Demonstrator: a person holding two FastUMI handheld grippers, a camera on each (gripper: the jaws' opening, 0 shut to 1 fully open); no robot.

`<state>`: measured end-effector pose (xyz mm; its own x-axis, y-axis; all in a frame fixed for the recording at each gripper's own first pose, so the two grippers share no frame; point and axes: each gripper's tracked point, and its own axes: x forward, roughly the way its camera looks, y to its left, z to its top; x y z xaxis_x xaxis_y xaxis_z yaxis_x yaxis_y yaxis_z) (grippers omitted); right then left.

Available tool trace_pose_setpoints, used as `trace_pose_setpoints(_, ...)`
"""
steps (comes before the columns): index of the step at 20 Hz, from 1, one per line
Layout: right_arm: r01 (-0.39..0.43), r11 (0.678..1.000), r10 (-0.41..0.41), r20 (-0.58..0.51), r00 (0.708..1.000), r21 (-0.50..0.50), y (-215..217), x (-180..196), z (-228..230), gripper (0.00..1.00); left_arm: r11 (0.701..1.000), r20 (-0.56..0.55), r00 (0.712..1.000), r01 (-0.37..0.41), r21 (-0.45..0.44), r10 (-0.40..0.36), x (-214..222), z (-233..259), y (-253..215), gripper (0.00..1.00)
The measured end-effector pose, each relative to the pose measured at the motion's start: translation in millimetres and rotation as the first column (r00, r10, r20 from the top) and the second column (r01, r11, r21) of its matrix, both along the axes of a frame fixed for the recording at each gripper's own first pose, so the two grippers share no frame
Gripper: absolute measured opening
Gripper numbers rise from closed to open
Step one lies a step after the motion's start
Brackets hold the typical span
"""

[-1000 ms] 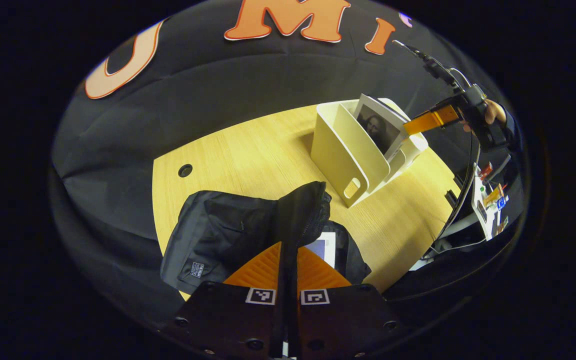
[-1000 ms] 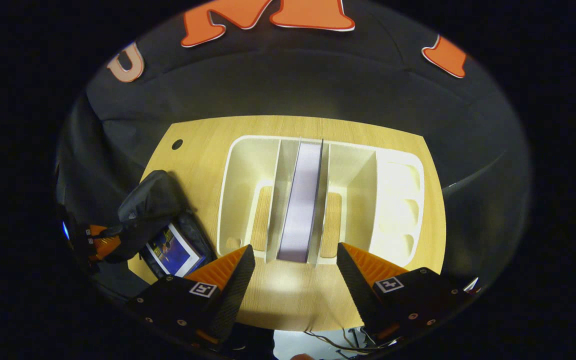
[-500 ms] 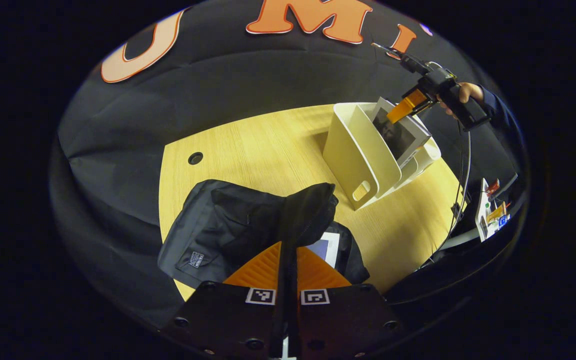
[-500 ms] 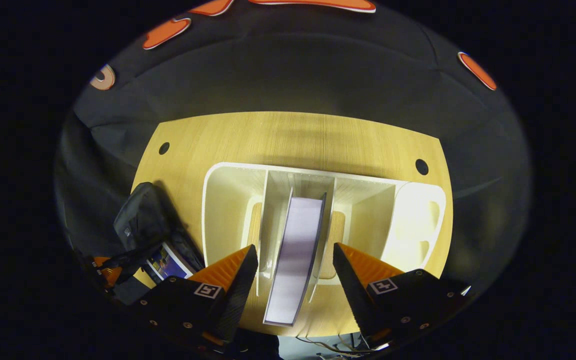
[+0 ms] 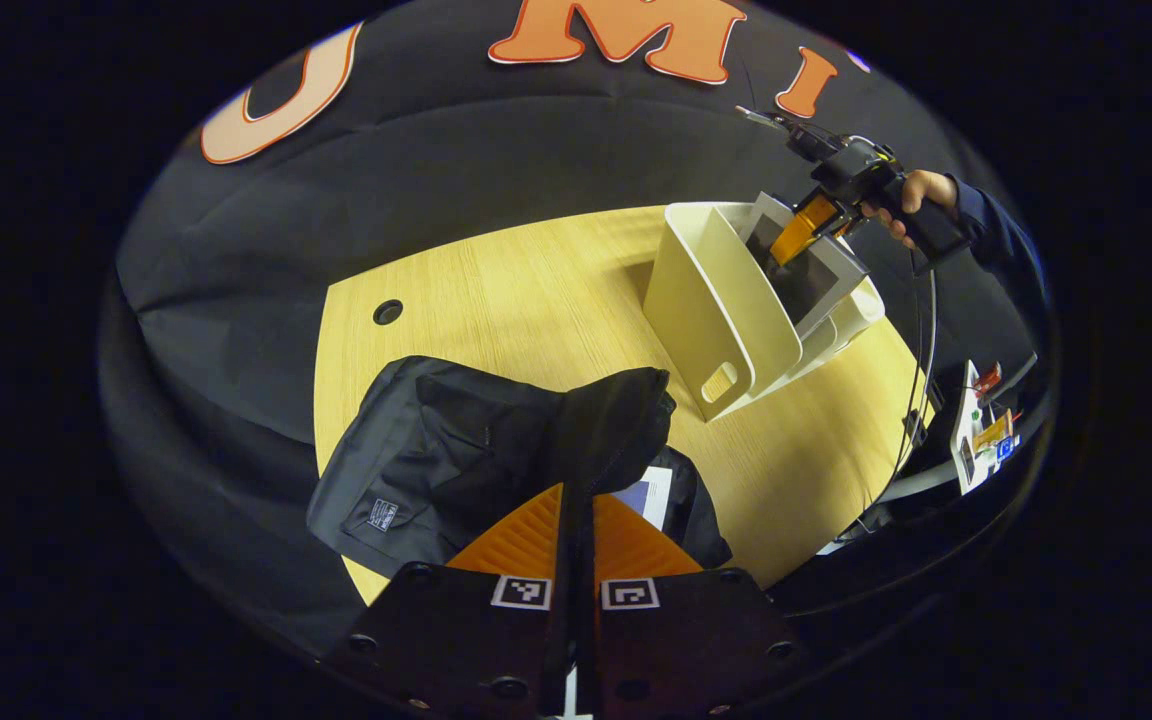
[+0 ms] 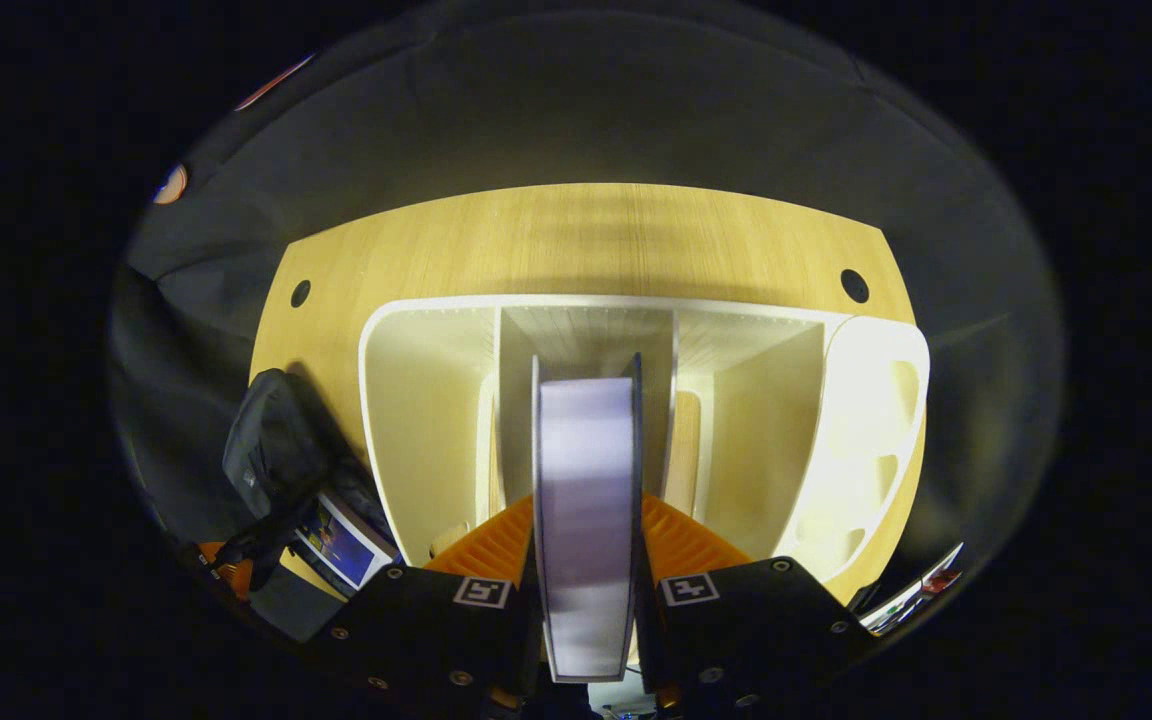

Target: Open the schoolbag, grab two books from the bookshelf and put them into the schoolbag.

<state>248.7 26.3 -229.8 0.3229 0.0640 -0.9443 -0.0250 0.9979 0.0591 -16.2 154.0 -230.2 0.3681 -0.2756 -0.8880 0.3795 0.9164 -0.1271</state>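
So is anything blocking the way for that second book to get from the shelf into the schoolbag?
Nothing visible does. The right tool grips the book in the bookshelf. The left tool holds the schoolbag flap up, with one book already inside and bare table between.

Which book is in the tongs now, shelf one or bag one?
The pale-edged book standing in the bookshelf, clamped by the right tongs. The blue-covered book lies in the schoolbag.

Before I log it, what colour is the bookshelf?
Cream white, the bookshelf shows best in the right gripper view.
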Motion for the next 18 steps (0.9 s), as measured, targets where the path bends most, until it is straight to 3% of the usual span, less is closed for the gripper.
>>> trace_pose_setpoints(10, 0.13, 0.991, -0.131, 0.035, 0.991, 0.014, 5.5, -98.5, 24.6, 0.39, 0.984, 0.042, 0.985, 0.172, -0.048, -0.17, -14.2, 3.9, 9.0, 0.04)
trace_pose_setpoints(14, 0.212, 0.977, -0.214, 0.048, 0.976, 0.037, 7.9, -144.2, 30.1, 0.39, 0.972, 0.053, 0.973, 0.226, -0.068, -0.223, -14.1, 2.2, 13.1, 0.04)
trace_pose_setpoints(18, 0.3, 0.946, -0.309, 0.059, 0.949, 0.121, 21.7, -184.0, 30.5, 0.39, 0.956, 0.063, 0.959, 0.282, -0.08, -0.277, -11.7, 1.9, 13.8, 0.04)
